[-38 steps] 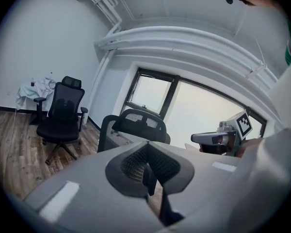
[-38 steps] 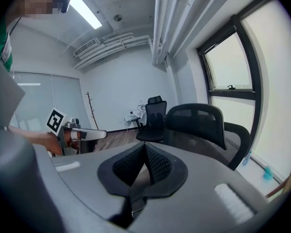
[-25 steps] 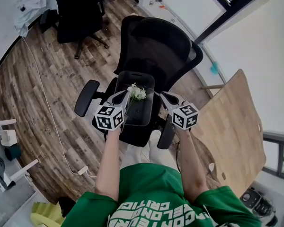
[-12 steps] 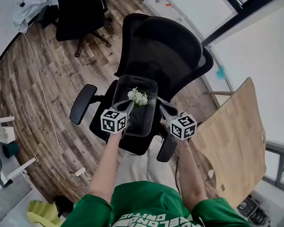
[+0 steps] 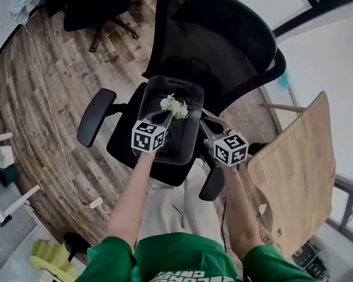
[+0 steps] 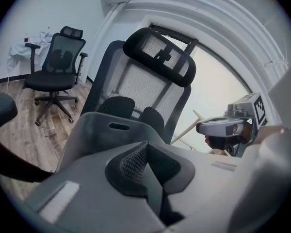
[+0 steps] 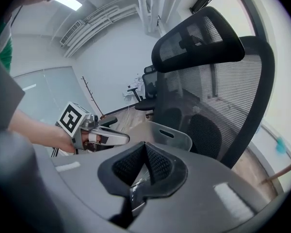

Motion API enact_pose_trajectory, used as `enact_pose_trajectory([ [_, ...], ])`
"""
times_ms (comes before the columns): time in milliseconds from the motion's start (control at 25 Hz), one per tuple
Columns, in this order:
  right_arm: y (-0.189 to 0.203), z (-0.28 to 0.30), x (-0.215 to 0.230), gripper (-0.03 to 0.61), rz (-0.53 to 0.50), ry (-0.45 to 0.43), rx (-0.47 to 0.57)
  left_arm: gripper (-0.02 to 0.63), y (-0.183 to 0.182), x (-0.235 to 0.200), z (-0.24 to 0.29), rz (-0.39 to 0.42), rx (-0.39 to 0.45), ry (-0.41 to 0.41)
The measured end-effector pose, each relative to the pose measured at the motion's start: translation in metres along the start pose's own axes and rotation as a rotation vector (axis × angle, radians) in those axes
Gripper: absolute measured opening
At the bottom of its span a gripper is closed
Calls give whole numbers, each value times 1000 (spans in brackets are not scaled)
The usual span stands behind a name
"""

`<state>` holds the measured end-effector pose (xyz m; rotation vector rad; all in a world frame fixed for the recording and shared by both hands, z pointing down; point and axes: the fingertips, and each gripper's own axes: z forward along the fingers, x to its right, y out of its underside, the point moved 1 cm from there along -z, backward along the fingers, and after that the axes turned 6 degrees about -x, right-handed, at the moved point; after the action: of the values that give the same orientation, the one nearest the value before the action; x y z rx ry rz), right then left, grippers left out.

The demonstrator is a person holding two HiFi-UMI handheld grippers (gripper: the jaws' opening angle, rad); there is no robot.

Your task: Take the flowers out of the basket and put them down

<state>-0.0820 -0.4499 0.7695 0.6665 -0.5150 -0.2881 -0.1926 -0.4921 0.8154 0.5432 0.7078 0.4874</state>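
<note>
My left tool (image 5: 163,117) is pinched shut by the basket (image 5: 188,153)'s left rim, and my right tool (image 5: 205,124) clamps its right rim. The flowers (image 5: 175,106) sit inside, over the office chair (image 5: 223,34). The print on the green shirt (image 5: 165,256) is cut off and unreadable.

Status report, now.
Left gripper and right gripper shut on basket rim, opposite sides. Flowers inside basket, not yet out. Basket over office chair; nothing blocking.

Black office chair (image 5: 223,46) on wooden floor (image 5: 53,98)
</note>
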Motion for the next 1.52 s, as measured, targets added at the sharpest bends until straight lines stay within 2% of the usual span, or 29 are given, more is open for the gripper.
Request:
enact_pose_trajectory([
  [400,27,24,8,6,-3,0,6,20,48,-15,38,16,-58,-11],
  [840,41,38,9,6,-2,-10,14,20,60,-31,62,27,-49,-35],
  [1080,42,42,7,6,-10,-18,14,22,69,-38,75,4,-57,-36],
  [1160,43,44,9,6,-7,-16,10,84,72,-38,82,-9,-63,-28],
  [1520,43,54,15,6,17,-12,-2,227,85,-53,108,9,-125,-55],
])
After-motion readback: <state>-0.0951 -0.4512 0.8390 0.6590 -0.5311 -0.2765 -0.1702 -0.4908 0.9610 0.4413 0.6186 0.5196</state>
